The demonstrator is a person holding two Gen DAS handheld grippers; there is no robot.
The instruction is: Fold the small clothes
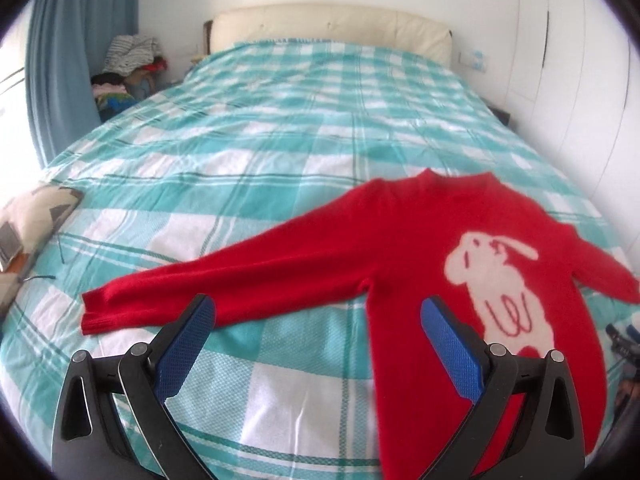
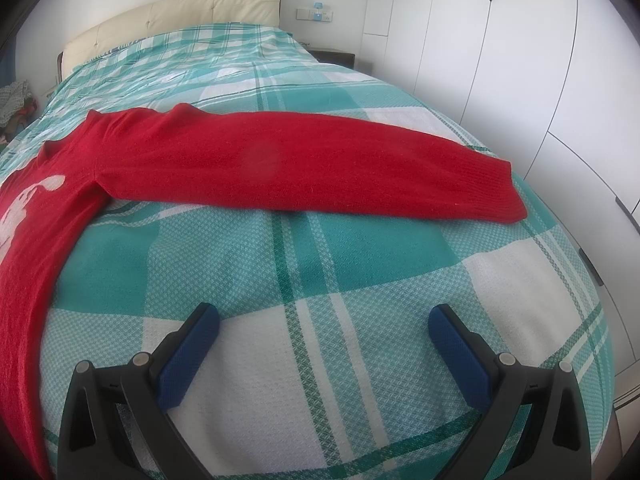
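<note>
A small red sweater (image 1: 416,248) with a white animal figure (image 1: 500,280) on its front lies flat on the bed, both sleeves spread out sideways. In the left wrist view its left sleeve (image 1: 224,280) stretches toward the lower left. My left gripper (image 1: 318,314) is open and empty, hovering just below that sleeve's armpit. In the right wrist view the other sleeve (image 2: 320,168) runs across the bed to its cuff (image 2: 496,192). My right gripper (image 2: 324,320) is open and empty, over bare bedspread below that sleeve.
The bed has a teal and white plaid bedspread (image 1: 256,152) and a cream headboard (image 1: 328,28). A patterned pillow (image 1: 32,220) lies at the left edge. Clothes are piled (image 1: 128,68) beside a blue curtain (image 1: 60,60). White wardrobe doors (image 2: 500,60) stand at the right.
</note>
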